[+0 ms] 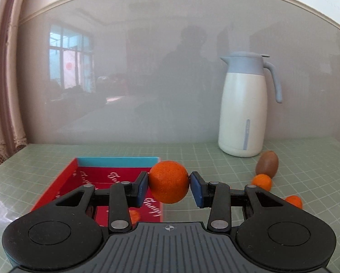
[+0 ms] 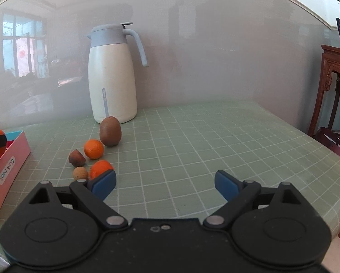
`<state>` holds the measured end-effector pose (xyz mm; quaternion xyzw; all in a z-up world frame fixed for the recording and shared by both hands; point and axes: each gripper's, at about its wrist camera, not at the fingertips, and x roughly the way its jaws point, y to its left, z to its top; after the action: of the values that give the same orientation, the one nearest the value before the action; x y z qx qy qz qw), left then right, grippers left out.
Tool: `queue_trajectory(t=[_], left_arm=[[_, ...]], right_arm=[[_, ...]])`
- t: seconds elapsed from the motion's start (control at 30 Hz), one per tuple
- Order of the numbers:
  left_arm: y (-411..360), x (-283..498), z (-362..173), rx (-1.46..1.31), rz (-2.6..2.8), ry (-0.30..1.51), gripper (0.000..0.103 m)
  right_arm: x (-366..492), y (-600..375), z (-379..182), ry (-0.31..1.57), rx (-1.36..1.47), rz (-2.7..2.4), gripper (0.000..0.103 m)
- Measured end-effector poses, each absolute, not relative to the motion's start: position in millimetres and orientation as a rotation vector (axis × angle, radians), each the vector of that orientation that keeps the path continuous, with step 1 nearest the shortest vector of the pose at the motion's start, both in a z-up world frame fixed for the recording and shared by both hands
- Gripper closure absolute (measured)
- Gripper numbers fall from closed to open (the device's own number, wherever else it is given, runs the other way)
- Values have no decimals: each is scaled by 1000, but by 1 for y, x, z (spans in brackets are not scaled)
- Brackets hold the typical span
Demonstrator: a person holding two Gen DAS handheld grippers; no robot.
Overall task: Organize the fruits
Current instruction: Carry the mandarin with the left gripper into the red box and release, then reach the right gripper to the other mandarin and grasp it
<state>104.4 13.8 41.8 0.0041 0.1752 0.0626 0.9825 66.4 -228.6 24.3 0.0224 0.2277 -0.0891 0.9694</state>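
The left gripper (image 1: 169, 187) squeezed an orange (image 1: 169, 182), held up just over the box (image 1: 117, 159) edge. The right gripper (image 2: 165, 185) was wide apart, empty, with the other fruit to its left.

Glossy gridded table mat (image 2: 215, 136), matt dimpled tangerine (image 1: 169, 182), smooth plastic-looking jug (image 2: 112, 77), fuzzy kiwi (image 2: 110, 131).

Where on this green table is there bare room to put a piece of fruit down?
The widest free patch is the green mat to the right of the kiwi and the jug, out to the table's right edge. The red box has open floor too. It is crowded between box and kiwi, where two oranges and two small brown fruits cluster.
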Motion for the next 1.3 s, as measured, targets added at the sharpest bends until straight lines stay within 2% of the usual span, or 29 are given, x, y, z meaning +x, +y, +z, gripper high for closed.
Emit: queue_trajectory(t=[0.53,1.13,1.2,1.27,1.3], left_arm=[[103,120,18,-99,275,543,62],[126,68,41,-137,287,458,61],[131,58,42,-145,305,453,60],[138,48,42,-154,326,447,49],[141,43,43,-160,339,440,46]], right_arm=[[82,-174,24,463,0,-71,9],[95,-165,19,477,-8,-9,11],[98,-166,18,485,-7,-2,12],[103,-167,16,500,-5,4,16],[105,-167,16,509,-4,10,21]])
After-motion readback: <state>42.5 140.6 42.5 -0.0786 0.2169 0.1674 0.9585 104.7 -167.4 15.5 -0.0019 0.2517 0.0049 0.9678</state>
